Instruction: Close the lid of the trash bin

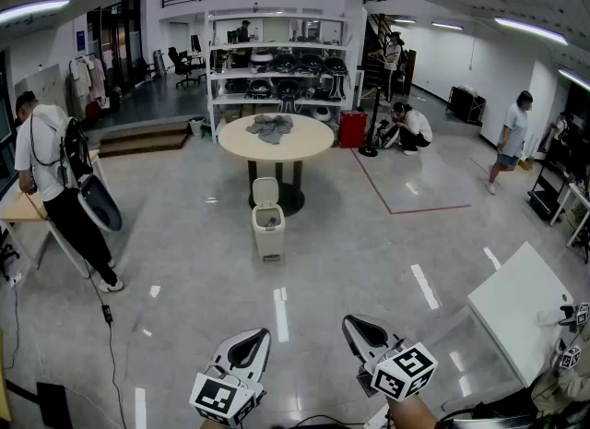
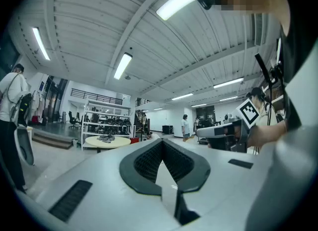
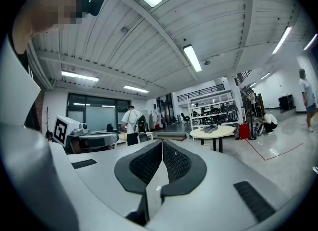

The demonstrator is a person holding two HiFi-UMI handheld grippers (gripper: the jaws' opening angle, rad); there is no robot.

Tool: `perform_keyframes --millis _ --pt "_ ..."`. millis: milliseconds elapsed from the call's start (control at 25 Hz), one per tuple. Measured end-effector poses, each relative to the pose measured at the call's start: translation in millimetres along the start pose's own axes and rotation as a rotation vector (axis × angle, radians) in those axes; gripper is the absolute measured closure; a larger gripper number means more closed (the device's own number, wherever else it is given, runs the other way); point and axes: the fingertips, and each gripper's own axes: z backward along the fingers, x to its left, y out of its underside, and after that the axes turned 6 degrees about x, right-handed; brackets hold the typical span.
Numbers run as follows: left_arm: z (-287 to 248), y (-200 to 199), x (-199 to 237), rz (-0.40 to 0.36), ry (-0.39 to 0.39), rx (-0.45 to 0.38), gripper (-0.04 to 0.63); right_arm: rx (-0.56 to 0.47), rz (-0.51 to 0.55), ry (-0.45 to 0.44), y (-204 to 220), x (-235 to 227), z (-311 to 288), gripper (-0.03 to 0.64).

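Boxy cream trash bin (image 1: 269,241), rounded lid (image 1: 265,190) raised, stands on glossy floor (image 1: 369,261).

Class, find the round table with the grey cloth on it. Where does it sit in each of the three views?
Head view: the round table is in the upper middle, just beyond the trash bin.
Left gripper view: it is left of middle, small and far off.
Right gripper view: it is right of middle.
Shared landmark: the white shelf rack stands behind it in every view.
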Motion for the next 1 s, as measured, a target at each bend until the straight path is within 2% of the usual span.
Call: perform_keyframes --millis 160,480,640,1000 --pt "2.1 14.1 4.4 0.034 0.016 0.018 0.597 -0.001 -0.003 0.01 7.6 7.3 -3.4 0.607" --pt "12.3 18.5 44.3 0.073 -0.017 0.028 0.597 0.009 -0.001 0.023 20.5 23.7 -36.6 0.606" --pt "-4.4 21.1 51.6 0.119 -0.011 0.01 0.597 0.025 -0.032 0.024 19.8 17.3 -58.7 0.606" --pt "-73.8 25.2 96.3 0.123 -0.065 0.015 0.597 0.007 0.015 0.001 7.8 -22.2 -129.9 0.606"
